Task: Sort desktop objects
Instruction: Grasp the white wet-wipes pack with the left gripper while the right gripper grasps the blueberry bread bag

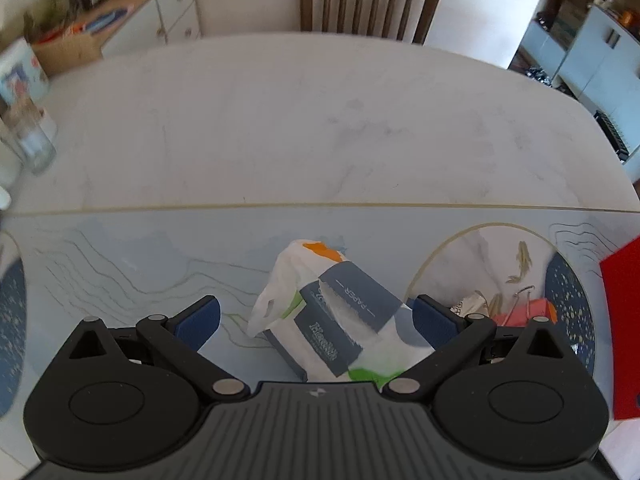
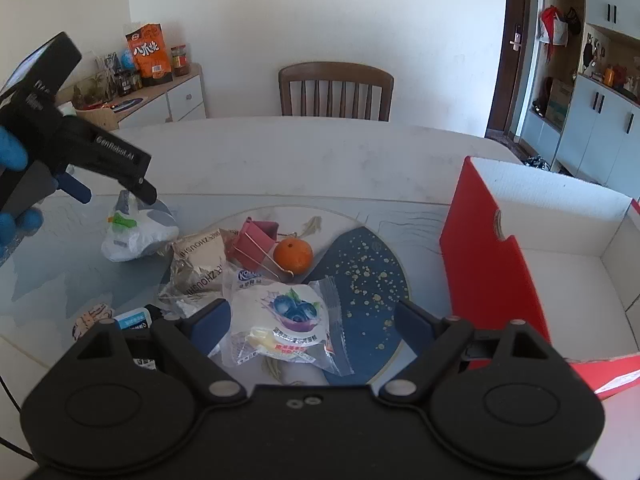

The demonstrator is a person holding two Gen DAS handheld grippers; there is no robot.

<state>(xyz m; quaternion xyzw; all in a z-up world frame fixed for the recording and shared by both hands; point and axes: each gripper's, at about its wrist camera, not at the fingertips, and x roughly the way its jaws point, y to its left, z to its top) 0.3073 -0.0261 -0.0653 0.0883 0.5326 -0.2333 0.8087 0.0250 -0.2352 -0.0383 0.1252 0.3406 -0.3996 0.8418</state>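
My left gripper is open, its blue pads on either side of a white tissue pack with navy, green and orange print that lies on the table mat. The right wrist view shows the same gripper just above the pack. My right gripper is open and empty over a clear blueberry snack packet. Beyond it lie a mandarin, a pink binder clip and a silver foil packet.
An open red-and-white cardboard box stands at the right; its red wall shows in the left wrist view. A walnut and a small blue-label item lie at lower left. A glass jar stands far left. A wooden chair stands behind the table.
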